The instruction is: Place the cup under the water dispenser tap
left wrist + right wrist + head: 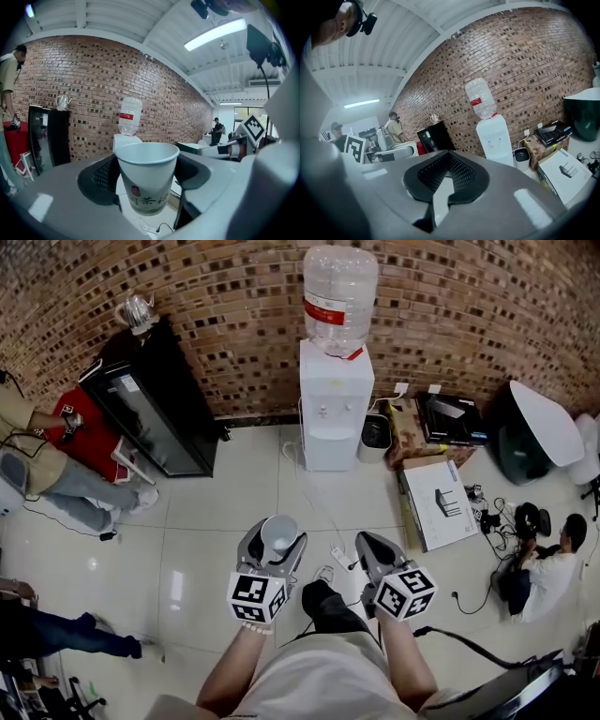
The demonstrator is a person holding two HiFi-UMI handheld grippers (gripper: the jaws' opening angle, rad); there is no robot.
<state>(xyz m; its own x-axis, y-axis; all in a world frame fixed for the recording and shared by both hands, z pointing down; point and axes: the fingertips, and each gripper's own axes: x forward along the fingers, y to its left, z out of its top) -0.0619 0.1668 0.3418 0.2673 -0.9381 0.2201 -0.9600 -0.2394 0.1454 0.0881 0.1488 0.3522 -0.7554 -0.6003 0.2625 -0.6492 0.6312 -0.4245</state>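
While cup (147, 176) is clamped upright in left gripper (274, 554), well short of water dispenser (335, 404): carrying step judged underway. Right gripper (449, 171): jaws together, empty. Next: cup to be brought level under tap (328, 412).

Head view: mounted high, facing steeply down onto the floor (216, 521). Gripper views: mounted low, facing nearly level along their own jaws (foreground very close). All three share the far water dispenser (336, 413) and brick wall (469, 306).
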